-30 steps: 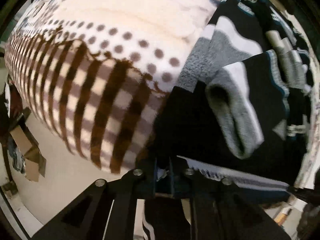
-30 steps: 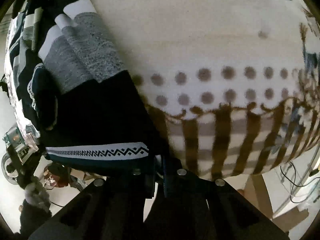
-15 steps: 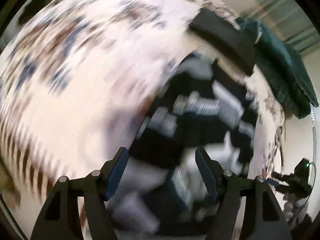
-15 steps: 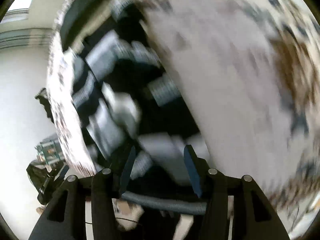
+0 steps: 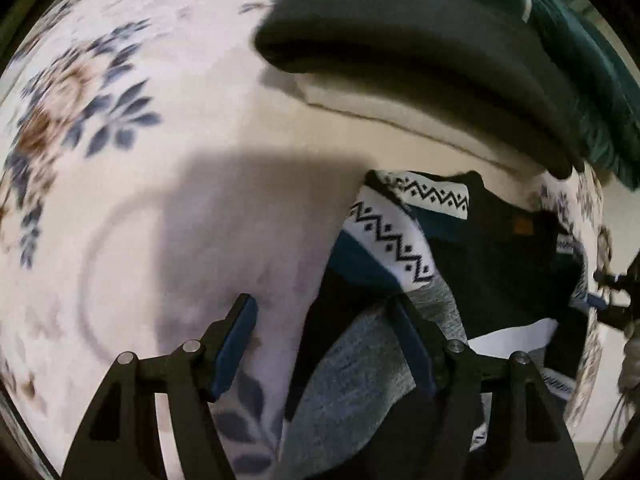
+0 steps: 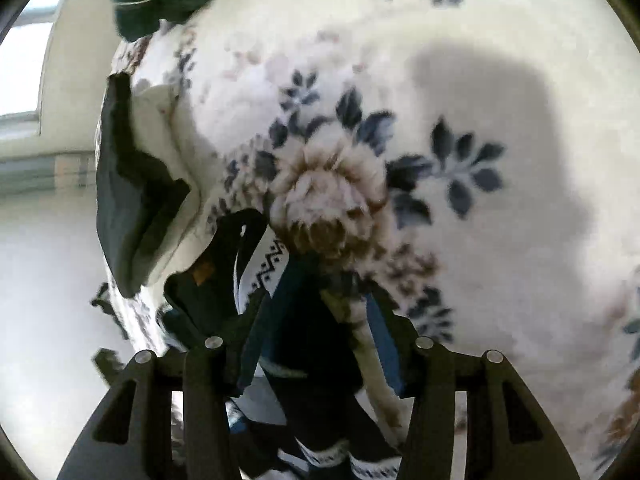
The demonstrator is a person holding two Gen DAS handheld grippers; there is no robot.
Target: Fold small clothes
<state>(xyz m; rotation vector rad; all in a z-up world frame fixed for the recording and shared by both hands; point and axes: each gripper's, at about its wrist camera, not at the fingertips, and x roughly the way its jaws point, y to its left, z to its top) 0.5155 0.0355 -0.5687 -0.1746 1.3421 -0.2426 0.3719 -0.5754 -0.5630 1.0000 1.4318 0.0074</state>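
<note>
A small knit garment (image 5: 404,248), black, grey and teal with white zigzag bands, lies on a floral blanket (image 5: 120,128). My left gripper (image 5: 324,340) is open just above the garment's near grey edge, nothing between its fingers. In the right wrist view the same garment (image 6: 268,272) lies at the lower left on the blanket (image 6: 460,160). My right gripper (image 6: 316,320) is open over its dark edge and holds nothing.
A dark grey folded cloth (image 5: 420,40) on a cream one lies beyond the garment, with a dark green cloth (image 5: 592,64) behind. These show at the left in the right wrist view (image 6: 128,192), near the blanket's edge.
Both grippers were shut on the garment's edge a second ago. Both have opened, let it go and swung forward over the blanket. The garment now lies folded over.
</note>
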